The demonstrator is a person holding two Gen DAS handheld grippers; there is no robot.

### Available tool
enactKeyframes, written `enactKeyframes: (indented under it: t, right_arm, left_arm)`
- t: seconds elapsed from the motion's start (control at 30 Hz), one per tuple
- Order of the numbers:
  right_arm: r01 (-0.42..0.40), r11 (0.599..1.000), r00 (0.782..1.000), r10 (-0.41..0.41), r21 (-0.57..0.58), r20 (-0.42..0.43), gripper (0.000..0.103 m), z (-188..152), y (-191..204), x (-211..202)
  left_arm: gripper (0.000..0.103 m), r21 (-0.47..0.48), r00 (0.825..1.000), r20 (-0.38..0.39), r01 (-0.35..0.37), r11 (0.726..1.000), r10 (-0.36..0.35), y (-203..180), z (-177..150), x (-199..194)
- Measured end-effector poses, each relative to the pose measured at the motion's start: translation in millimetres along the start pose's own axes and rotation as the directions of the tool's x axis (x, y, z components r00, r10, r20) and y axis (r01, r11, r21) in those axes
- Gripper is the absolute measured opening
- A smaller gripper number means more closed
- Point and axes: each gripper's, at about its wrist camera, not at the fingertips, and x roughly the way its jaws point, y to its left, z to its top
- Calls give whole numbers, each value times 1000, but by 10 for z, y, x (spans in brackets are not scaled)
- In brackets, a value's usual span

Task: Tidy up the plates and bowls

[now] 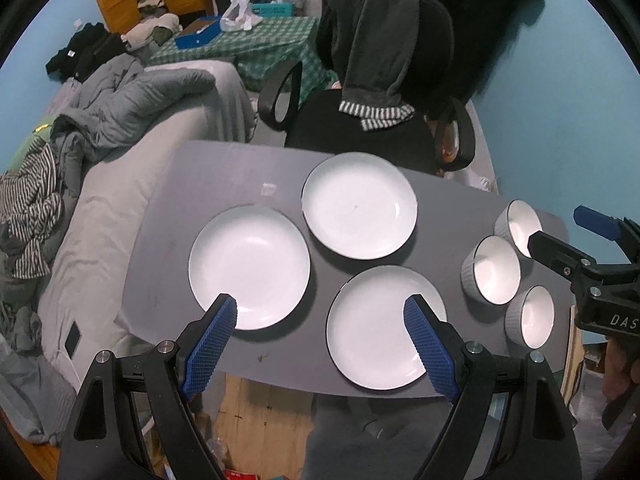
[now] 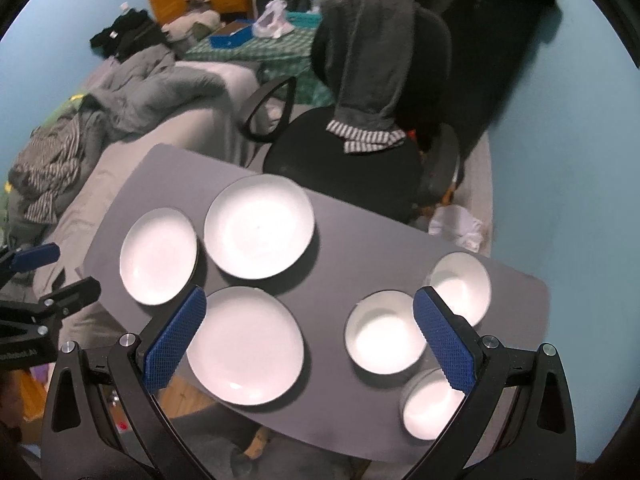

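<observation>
Three white plates lie apart on the grey table: a left plate, a far plate and a near plate. Three white bowls stand at the right: far bowl, middle bowl, near bowl. My left gripper is open and empty, above the table's near edge between the left and near plates. My right gripper is open and empty, above the near plate and the middle bowl; the left wrist view shows it beside the bowls.
A black office chair draped with a dark towel stands at the table's far side. A grey bed with piled clothes runs along the left. A blue wall is at the right. Wooden floor shows below the table's near edge.
</observation>
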Motion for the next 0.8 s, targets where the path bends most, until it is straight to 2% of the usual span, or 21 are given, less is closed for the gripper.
enactKeyframes:
  t: [0.53, 0.8]
  right_arm:
    - [-74, 995, 989, 65, -64, -136, 102, -119, 122, 692]
    - [-90, 993, 969, 70, -75, -236, 102, -302, 129, 1098]
  left_arm:
    - [87, -46, 996, -83, -48, 998, 44, 156, -215, 390]
    - [87, -63, 990, -138, -36, 997, 27, 153, -334, 695]
